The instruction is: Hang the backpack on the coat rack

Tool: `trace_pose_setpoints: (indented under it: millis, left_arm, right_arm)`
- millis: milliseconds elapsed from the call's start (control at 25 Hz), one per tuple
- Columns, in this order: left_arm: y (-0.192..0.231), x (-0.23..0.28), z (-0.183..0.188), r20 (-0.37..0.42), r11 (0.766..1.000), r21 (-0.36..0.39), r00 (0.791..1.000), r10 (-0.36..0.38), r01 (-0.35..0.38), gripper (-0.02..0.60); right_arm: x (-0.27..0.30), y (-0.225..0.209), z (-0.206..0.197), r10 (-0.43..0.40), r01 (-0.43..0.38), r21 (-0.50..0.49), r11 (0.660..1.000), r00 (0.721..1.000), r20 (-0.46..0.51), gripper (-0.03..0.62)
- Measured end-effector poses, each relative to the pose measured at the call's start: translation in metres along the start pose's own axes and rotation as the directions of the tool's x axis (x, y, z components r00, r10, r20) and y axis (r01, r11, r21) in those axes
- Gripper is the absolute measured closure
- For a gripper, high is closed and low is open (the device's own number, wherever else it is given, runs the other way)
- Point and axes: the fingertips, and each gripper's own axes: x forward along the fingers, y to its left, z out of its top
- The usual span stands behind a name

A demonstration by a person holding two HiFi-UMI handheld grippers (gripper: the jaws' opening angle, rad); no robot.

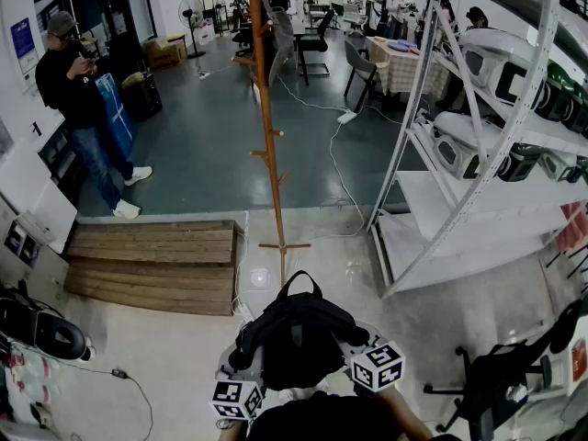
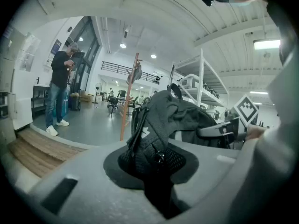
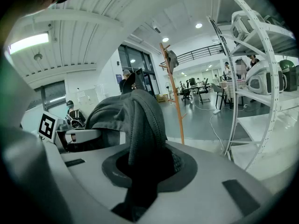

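A black backpack (image 1: 296, 333) hangs between my two grippers, low in the head view, with its top handle loop (image 1: 299, 283) standing up. My left gripper (image 1: 246, 367) is shut on the backpack's mesh strap (image 2: 152, 146). My right gripper (image 1: 354, 343) is shut on the other strap (image 3: 142, 139). The backpack's body (image 2: 187, 115) bulges beyond the jaws in the left gripper view, and fills the middle (image 3: 119, 113) of the right gripper view. The wooden coat rack (image 1: 266, 127) stands straight ahead, its foot (image 1: 283, 246) on the pale floor, with a dark garment (image 1: 278, 12) on a top peg.
A white metal shelving unit (image 1: 478, 136) with helmets stands to the right. Wooden steps (image 1: 152, 265) lie to the left of the rack. A person (image 1: 78, 99) stands at far left. A black chair base (image 1: 487, 384) is at lower right. A white cable (image 1: 340, 182) runs across the floor.
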Motion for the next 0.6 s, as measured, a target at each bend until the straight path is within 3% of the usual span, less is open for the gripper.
trace_pose_setpoints:
  millis: [600]
  left_arm:
    - [-0.014, 0.005, 0.001, 0.008, 1.000, 0.012, 1.000, 0.002, -0.002, 0.496]
  right_arm:
    - [-0.008, -0.011, 0.001, 0.014, -0.014, -0.003, 1.000, 1.000, 0.004, 0.519]
